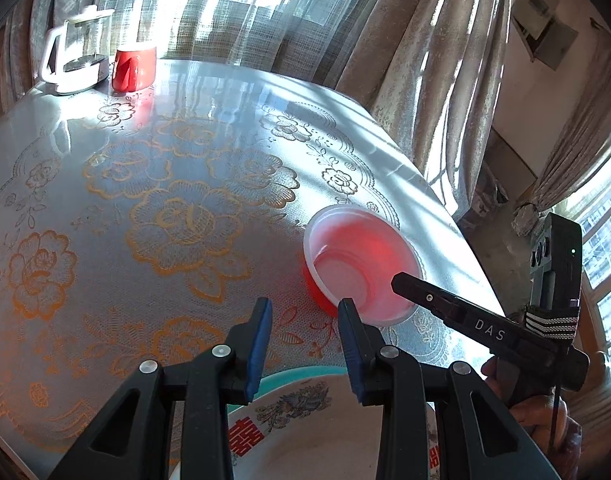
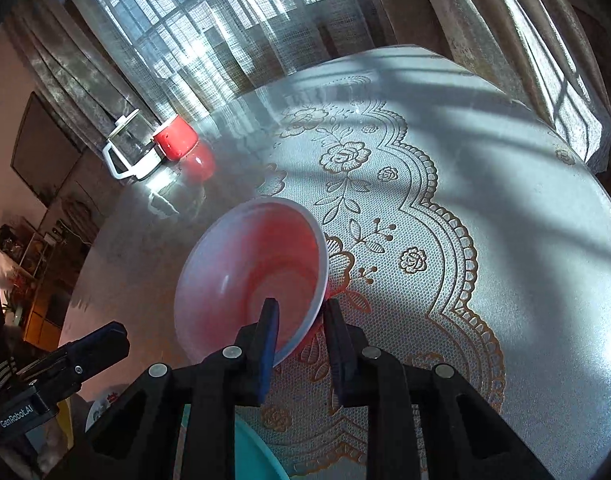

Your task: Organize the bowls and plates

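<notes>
A red bowl with a white inside (image 1: 361, 264) stands on the lace-covered table near its right edge. My right gripper (image 2: 301, 320) straddles the bowl's near rim (image 2: 257, 272), one finger inside and one outside, with a gap still showing. It also shows in the left wrist view (image 1: 401, 280) at the bowl. My left gripper (image 1: 305, 312) is open and empty, above a white plate with a teal rim and red characters (image 1: 305, 420).
A red cup (image 1: 133, 68) and a white-framed glass jug (image 1: 73, 60) stand at the table's far left. A teal rim (image 2: 261, 452) lies at the near edge. Curtains and windows surround the table.
</notes>
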The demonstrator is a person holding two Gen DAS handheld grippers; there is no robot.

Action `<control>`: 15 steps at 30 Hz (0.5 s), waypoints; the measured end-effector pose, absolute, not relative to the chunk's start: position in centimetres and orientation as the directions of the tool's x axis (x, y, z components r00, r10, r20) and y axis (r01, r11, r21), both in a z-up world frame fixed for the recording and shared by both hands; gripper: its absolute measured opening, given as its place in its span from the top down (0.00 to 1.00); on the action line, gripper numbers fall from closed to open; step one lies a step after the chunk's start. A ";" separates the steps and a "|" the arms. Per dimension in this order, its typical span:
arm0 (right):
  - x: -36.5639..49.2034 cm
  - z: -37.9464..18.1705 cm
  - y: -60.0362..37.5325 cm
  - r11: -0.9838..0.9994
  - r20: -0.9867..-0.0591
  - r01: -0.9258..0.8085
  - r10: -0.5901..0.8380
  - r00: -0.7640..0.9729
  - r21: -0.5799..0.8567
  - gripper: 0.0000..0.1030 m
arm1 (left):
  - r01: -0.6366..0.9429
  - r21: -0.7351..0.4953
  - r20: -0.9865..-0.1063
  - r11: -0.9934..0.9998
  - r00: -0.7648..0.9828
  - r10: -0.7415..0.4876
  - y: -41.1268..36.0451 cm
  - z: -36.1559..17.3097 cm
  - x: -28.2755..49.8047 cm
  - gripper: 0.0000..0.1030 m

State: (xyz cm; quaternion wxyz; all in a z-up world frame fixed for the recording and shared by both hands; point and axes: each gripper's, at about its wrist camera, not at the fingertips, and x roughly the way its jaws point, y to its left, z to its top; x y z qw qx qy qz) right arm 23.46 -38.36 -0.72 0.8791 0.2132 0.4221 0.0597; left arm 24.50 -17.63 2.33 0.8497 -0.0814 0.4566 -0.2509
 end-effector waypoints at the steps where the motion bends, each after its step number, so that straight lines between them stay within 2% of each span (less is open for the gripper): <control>1: 23.3 -0.6 -38.4 0.899 -0.712 0.079 0.284 0.642 0.430 0.71 | 0.352 -0.368 -0.738 0.861 0.453 -0.500 -17.7 2.3 24.6 0.67; 4: 22.6 -0.3 -39.1 0.879 -0.686 0.095 0.292 0.667 0.466 0.66 | 0.351 -0.360 -0.741 0.864 0.455 -0.493 -18.3 2.2 24.9 0.67; 10: 21.6 0.1 -39.8 0.870 -0.653 0.116 0.266 0.709 0.480 0.66 | 0.326 -0.378 -0.747 0.867 0.445 -0.493 -19.2 1.6 25.8 0.66; 12: 21.7 0.0 -39.7 0.870 -0.651 0.105 0.275 0.707 0.481 0.71 | 0.312 -0.387 -0.755 0.868 0.433 -0.493 -19.6 1.3 26.6 0.65; 14: 22.0 -0.2 -39.4 0.873 -0.657 0.100 0.279 0.700 0.477 0.76 | 0.288 -0.408 -0.760 0.866 0.418 -0.497 -19.9 0.7 27.2 0.53; 15: 22.1 -0.4 -39.2 0.873 -0.658 0.095 0.284 0.697 0.478 0.79 | 0.277 -0.421 -0.761 0.864 0.411 -0.503 -20.1 0.5 27.5 0.54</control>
